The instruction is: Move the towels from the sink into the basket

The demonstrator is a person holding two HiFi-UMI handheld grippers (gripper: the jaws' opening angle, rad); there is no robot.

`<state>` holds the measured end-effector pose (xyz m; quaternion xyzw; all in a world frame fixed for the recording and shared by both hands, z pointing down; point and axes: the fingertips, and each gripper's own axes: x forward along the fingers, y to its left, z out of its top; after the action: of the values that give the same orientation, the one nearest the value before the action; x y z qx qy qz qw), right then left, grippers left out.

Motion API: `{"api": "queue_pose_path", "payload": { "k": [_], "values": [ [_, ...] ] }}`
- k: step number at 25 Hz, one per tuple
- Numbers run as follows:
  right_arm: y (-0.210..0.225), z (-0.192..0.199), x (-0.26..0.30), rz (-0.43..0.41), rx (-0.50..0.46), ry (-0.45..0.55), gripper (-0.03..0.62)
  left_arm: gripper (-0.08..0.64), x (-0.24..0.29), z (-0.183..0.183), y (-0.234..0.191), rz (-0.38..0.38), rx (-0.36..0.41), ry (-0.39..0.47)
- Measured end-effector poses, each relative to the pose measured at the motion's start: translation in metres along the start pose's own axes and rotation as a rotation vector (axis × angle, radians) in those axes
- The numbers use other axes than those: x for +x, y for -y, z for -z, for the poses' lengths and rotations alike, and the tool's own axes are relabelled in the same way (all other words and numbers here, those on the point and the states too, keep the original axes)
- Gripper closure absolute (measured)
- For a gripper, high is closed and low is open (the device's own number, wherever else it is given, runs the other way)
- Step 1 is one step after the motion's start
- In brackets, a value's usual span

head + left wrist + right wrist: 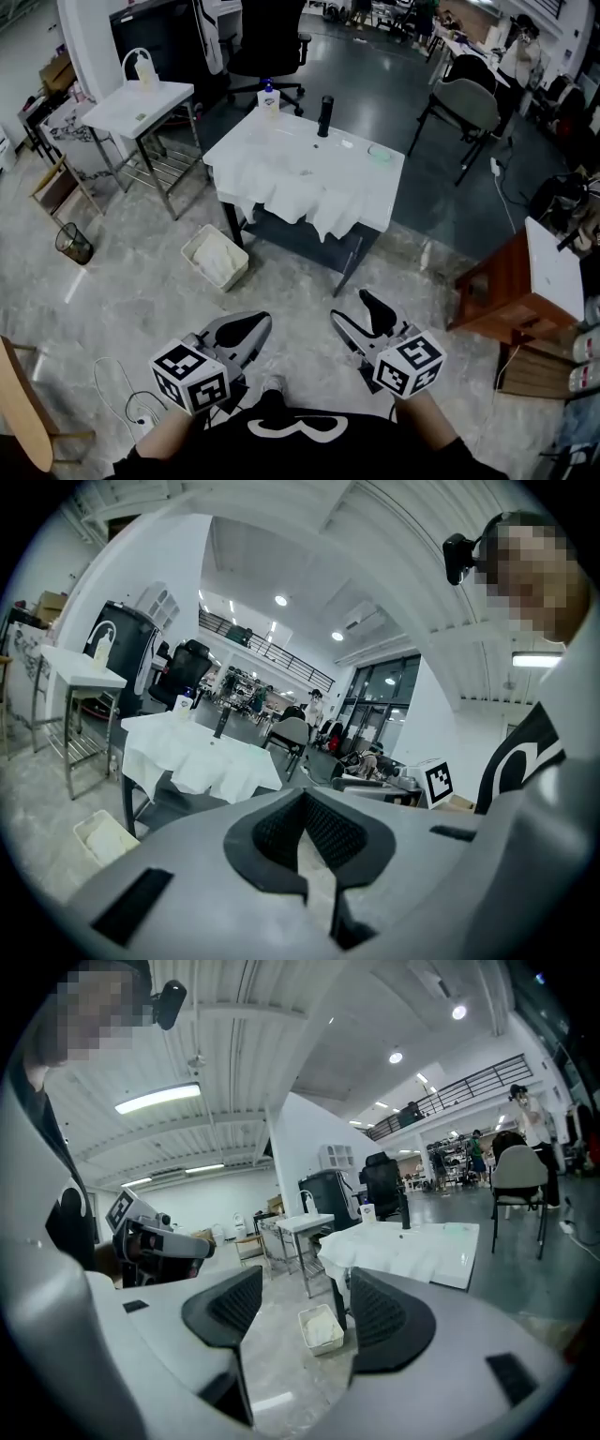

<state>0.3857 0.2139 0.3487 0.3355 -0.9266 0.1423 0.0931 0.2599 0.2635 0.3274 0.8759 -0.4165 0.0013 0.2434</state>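
Observation:
White towels (295, 187) lie heaped in the white sink table (380, 192) and hang over its front edge; they also show in the left gripper view (202, 757) and the right gripper view (398, 1252). A white basket (216, 258) stands on the floor left of the sink, with a towel in it (321, 1327). Both grippers hover low and near me, well short of the sink. My left gripper (261, 325) is shut with nothing in it (305, 794). The jaws of my right gripper (352, 307) stand apart and empty (305, 1307).
A black faucet (325, 115) and a soap bottle (269, 98) stand at the sink's back. A second white table (141, 108) is at the far left, with a wire bin (73, 244) beside it. A wooden cabinet (511, 281) stands at the right, and chairs stand behind.

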Motion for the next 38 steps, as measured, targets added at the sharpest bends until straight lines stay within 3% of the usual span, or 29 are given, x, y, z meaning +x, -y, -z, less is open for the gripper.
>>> {"api": "queue_pose_path", "payload": {
  "k": [8,19,29,38],
  "values": [
    [0.016,-0.009,0.064,0.08,-0.008,-0.025,0.313,0.554,0.005,-0.026,-0.073,0.034,-0.003,-0.011],
    [0.05,-0.021,0.107,0.114,-0.013,-0.027,0.284,0.554,0.036,-0.039,-0.112,0.056,0.001,-0.047],
    [0.15,-0.033,0.181,0.069,0.015,-0.082,0.282,0.554,0.113,-0.07,-0.169,-0.023,-0.045,-0.063],
    [0.241,-0.034,0.257,0.044,-0.039,-0.202,0.282,0.554,0.192,-0.101,-0.225,-0.077,-0.088,-0.06]
  ]
}}
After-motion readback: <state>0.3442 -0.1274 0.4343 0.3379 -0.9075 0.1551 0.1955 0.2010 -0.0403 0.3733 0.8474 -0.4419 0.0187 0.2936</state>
